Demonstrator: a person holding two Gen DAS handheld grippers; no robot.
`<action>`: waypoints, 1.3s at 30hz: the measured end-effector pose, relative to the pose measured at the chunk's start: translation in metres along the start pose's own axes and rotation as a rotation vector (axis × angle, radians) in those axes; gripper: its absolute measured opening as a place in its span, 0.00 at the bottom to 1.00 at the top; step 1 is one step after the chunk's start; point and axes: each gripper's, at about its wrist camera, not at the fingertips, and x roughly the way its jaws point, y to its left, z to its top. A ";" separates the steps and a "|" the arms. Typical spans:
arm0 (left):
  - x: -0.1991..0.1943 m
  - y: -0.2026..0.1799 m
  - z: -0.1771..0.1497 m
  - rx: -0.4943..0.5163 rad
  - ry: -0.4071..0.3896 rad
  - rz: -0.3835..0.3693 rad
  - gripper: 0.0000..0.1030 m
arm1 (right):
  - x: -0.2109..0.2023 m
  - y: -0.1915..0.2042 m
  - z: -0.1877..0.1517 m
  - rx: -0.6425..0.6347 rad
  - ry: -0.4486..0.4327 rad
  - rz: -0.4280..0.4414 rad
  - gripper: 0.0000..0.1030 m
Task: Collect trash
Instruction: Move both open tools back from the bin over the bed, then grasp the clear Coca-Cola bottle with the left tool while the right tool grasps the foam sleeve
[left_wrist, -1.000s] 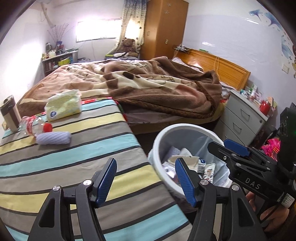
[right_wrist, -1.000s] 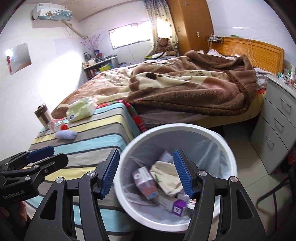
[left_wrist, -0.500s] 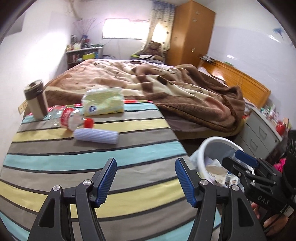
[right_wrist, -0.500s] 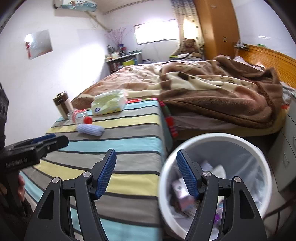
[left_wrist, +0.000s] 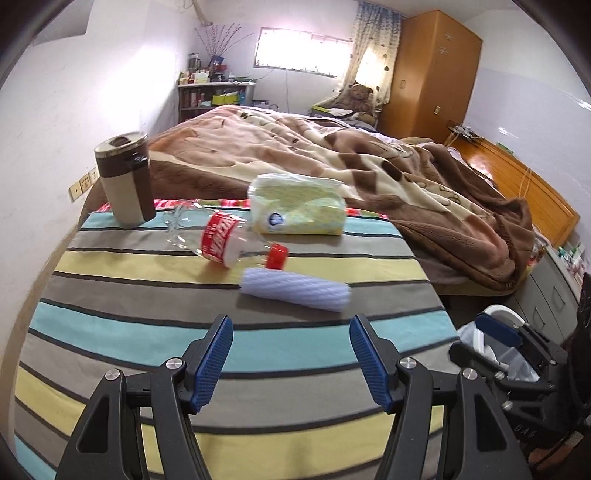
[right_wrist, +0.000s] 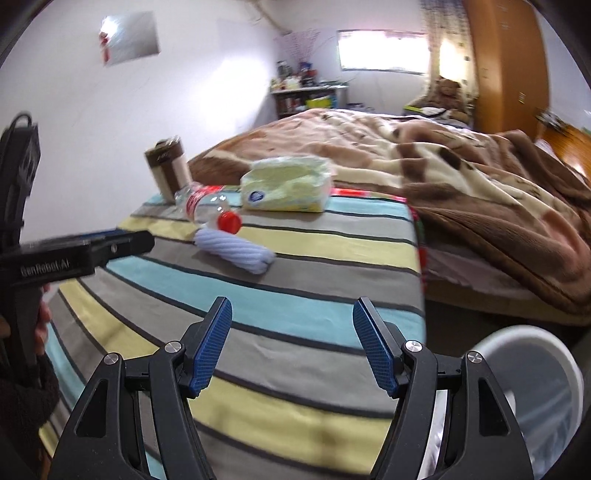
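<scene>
On the striped cloth (left_wrist: 110, 325) lie a clear plastic bottle (left_wrist: 221, 240) with a red label and red cap, and a pale blue ribbed roll (left_wrist: 295, 288) just in front of it. Both also show in the right wrist view: bottle (right_wrist: 205, 206), roll (right_wrist: 236, 251). My left gripper (left_wrist: 291, 358) hangs open over the cloth, short of the roll, nothing between its blue pads. My right gripper (right_wrist: 291, 343) is open too, empty, nearer the cloth's right edge. The white trash bin (right_wrist: 532, 373) with a liner stands on the floor at lower right, partly hidden (left_wrist: 495, 339) behind the other gripper.
A brown and beige travel mug (left_wrist: 125, 181) stands at the cloth's far left corner. A green tissue pack (left_wrist: 299, 206) lies at the far edge. Beyond is a bed with a brown blanket (left_wrist: 369, 166). Grey drawers (left_wrist: 554, 295) stand at right. A hand (right_wrist: 40, 325) grips the left tool.
Both views have swung left from the bin to the striped cloth. The bottle and roll have grown larger and more central. The bin has slid to the lower right.
</scene>
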 end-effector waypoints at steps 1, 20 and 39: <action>0.003 0.005 0.002 -0.008 -0.001 0.008 0.64 | 0.006 0.004 0.003 -0.020 0.008 0.004 0.68; 0.084 0.074 0.067 -0.153 0.032 0.065 0.73 | 0.094 0.039 0.043 -0.240 0.104 0.131 0.68; 0.142 0.092 0.092 -0.261 0.082 0.119 0.80 | 0.099 0.044 0.039 -0.249 0.182 0.214 0.37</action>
